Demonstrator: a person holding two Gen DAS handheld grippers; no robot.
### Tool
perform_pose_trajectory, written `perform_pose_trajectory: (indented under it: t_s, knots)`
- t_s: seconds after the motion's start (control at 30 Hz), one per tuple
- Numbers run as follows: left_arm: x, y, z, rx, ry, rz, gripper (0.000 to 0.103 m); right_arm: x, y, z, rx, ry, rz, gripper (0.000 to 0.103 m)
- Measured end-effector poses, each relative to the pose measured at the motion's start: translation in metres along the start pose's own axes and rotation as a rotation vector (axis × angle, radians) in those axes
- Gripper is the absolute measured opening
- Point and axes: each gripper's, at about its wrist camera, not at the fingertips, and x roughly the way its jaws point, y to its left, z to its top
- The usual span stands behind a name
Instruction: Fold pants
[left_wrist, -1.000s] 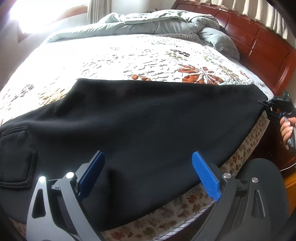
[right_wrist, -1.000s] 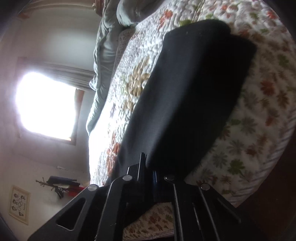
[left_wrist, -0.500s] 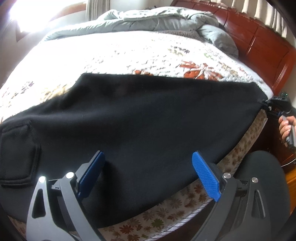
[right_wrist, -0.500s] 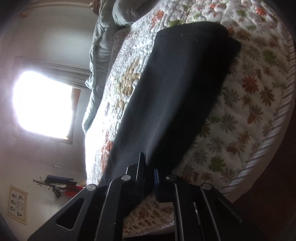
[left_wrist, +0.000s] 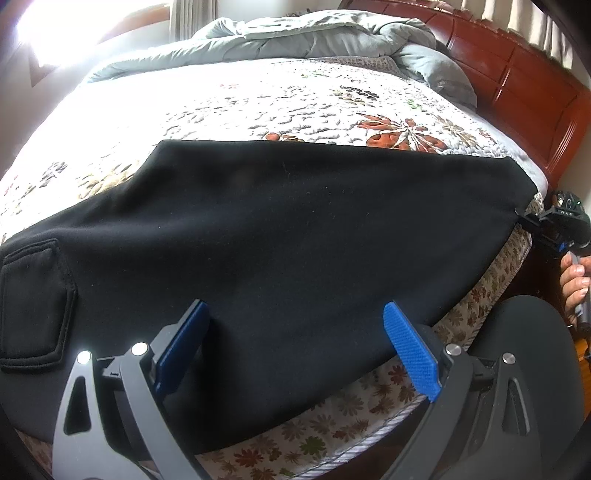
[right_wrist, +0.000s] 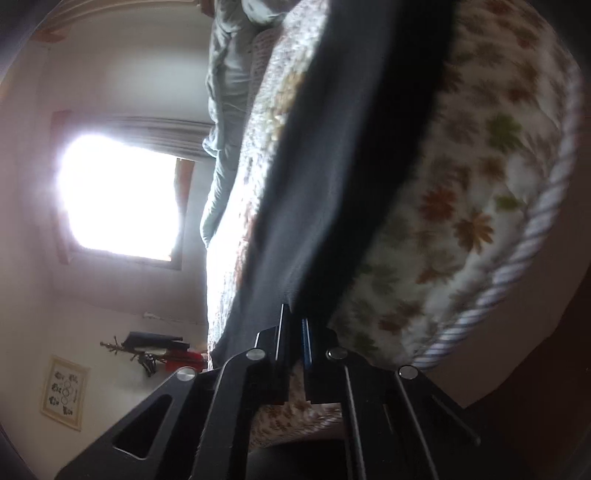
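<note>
Black pants (left_wrist: 295, 236) lie spread along the near edge of the bed, a patch pocket (left_wrist: 33, 306) at the left end. My left gripper (left_wrist: 295, 343) is open, its blue pads (left_wrist: 410, 354) straddling the pants' near edge without gripping. My right gripper (left_wrist: 524, 221) shows at the far right, shut on the pants' right end. In the right wrist view the right gripper (right_wrist: 293, 328) is shut on the black cloth (right_wrist: 343, 166), which stretches away from it; that view is blurred.
A floral quilt (left_wrist: 258, 107) covers the bed, with a grey duvet (left_wrist: 314, 37) bunched at the far side and a red wooden headboard (left_wrist: 535, 92) at right. A bright window (right_wrist: 118, 195) and a coat rack (right_wrist: 147, 350) stand beyond.
The right gripper has pulled the pants' right end outward and lower over the bed edge, drawing the cloth tighter. The left gripper has stayed open over the near edge.
</note>
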Motion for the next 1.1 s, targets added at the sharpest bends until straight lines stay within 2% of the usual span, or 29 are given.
perform_pose_trajectory:
  t_s: [0.07,0.13,0.23,0.37,0.5,0.57,0.6,0.63,0.77,0.83,0.87,0.9,1.1]
  knots:
    - [0.0,0.0,0.0,0.003,0.002,0.003,0.095,-0.006,0.006,0.002,-0.023,0.008,0.006,0.005]
    - [0.0,0.0,0.0,0.004,0.004,0.004,0.095,-0.014,0.011,0.008,-0.028,-0.002,0.025,0.018]
    - [0.0,0.0,0.0,0.005,0.004,0.004,0.095,-0.054,0.008,0.037,-0.005,-0.144,-0.023,0.032]
    - [0.003,-0.002,0.001,0.006,0.003,0.01,0.095,-0.099,-0.017,0.086,0.104,-0.314,-0.087,0.033]
    - [0.003,-0.002,0.002,0.007,0.005,0.012,0.095,-0.11,-0.028,0.107,0.151,-0.362,-0.109,0.033]
    - [0.004,-0.002,0.003,0.01,0.006,0.015,0.095,-0.113,-0.035,0.111,0.153,-0.357,-0.118,0.029]
    - [0.004,-0.002,0.003,0.011,0.007,0.016,0.095,-0.112,-0.035,0.113,0.144,-0.358,-0.122,0.01]
    - [0.004,-0.002,0.003,0.011,0.007,0.017,0.095,-0.113,-0.036,0.113,0.142,-0.364,-0.13,0.004]
    - [0.004,-0.002,0.003,0.01,0.007,0.014,0.095,-0.105,-0.039,0.108,0.127,-0.363,-0.113,0.004]
    - [0.004,-0.002,0.003,0.012,0.006,0.015,0.095,-0.105,-0.046,0.1,0.145,-0.376,-0.071,0.016]
    - [0.004,-0.002,0.002,0.011,0.006,0.014,0.095,-0.114,-0.052,0.092,0.165,-0.398,-0.057,0.034]
    - [0.004,-0.002,0.002,0.01,0.004,0.013,0.095,-0.118,-0.054,0.092,0.18,-0.414,-0.055,0.045]
    - [0.003,-0.002,0.002,0.011,0.004,0.013,0.095,-0.111,-0.063,0.095,0.182,-0.396,-0.003,0.045]
